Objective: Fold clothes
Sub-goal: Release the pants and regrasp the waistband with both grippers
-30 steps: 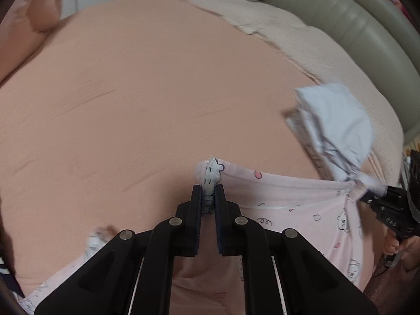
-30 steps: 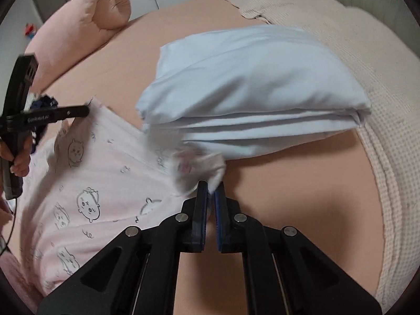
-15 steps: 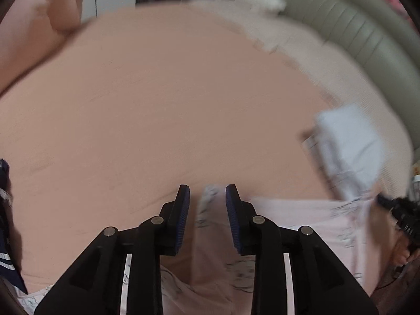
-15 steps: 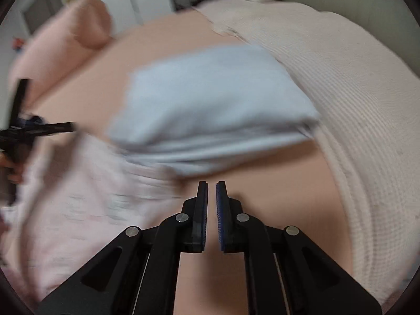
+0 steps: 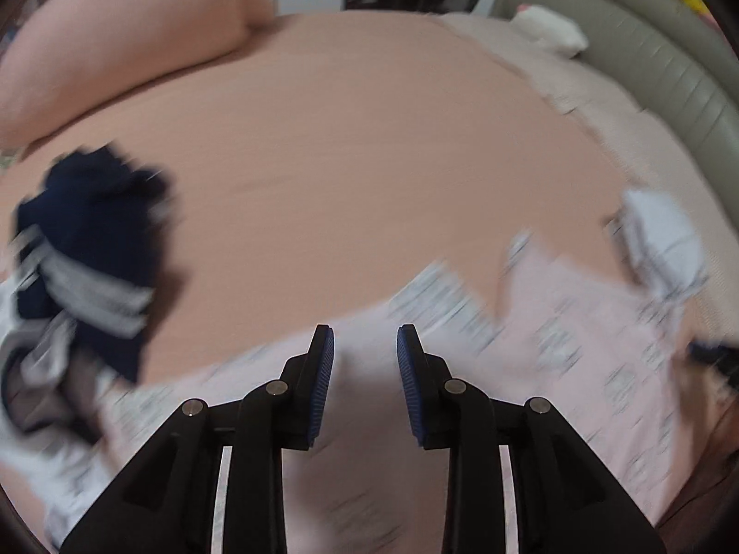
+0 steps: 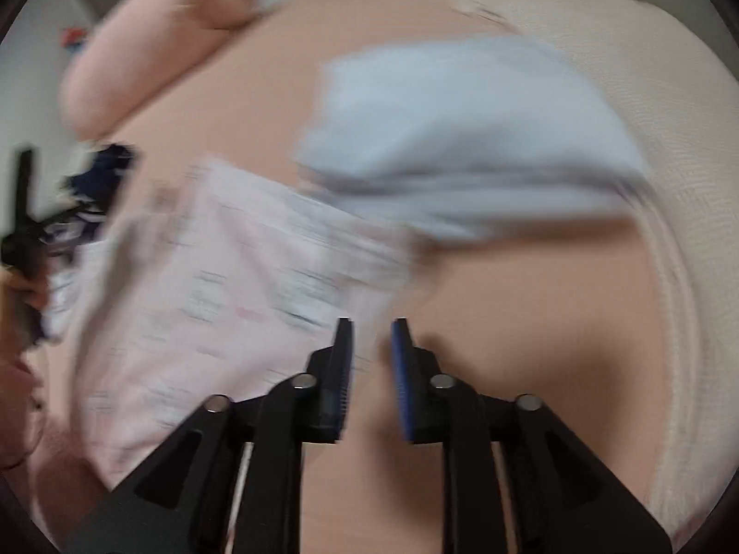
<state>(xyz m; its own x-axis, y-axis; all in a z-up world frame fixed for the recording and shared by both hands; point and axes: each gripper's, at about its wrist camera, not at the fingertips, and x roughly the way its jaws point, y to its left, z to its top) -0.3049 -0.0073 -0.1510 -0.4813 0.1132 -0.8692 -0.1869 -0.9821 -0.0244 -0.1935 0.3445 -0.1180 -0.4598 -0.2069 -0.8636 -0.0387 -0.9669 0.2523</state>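
Left gripper: the left gripper (image 5: pixel 365 339) hung above the near edge of the pink garment, jaws apart, nothing gripped between its blue pads (image 5: pixel 323 383).
Right gripper: the right gripper (image 6: pixel 372 332) pointed down at the bare sheet just right of the garment's near corner; its jaws were opening and no cloth sat between them.
Pink printed garment: the pink printed garment (image 5: pixel 577 346) lay loose on the peach sheet (image 5: pixel 369 161) directly under and ahead of both grippers, free of either claw. It looked spread into a rough flat panel with an uneven far edge; blur hid whether its folds were squared, so I judged it partly folded at best.
Light blue stack: the light blue folded piece (image 6: pixel 462 129) sat just beyond the pink garment, its near edge touching or overlapping the pink cloth. It read as already folded.
Dark striped clothing: a heap of navy clothing (image 5: pixel 92 249) with pale bands lay crumpled at the left, apart from the pink garment, seemingly still unfolded.
Far end: a pink pillow (image 5: pixel 138 41) and a cream blanket (image 6: pixel 669 184) lay beyond, with a padded grey headboard (image 5: pixel 646 55) behind.
Progress: one item appeared done, one underway, at least one waiting.
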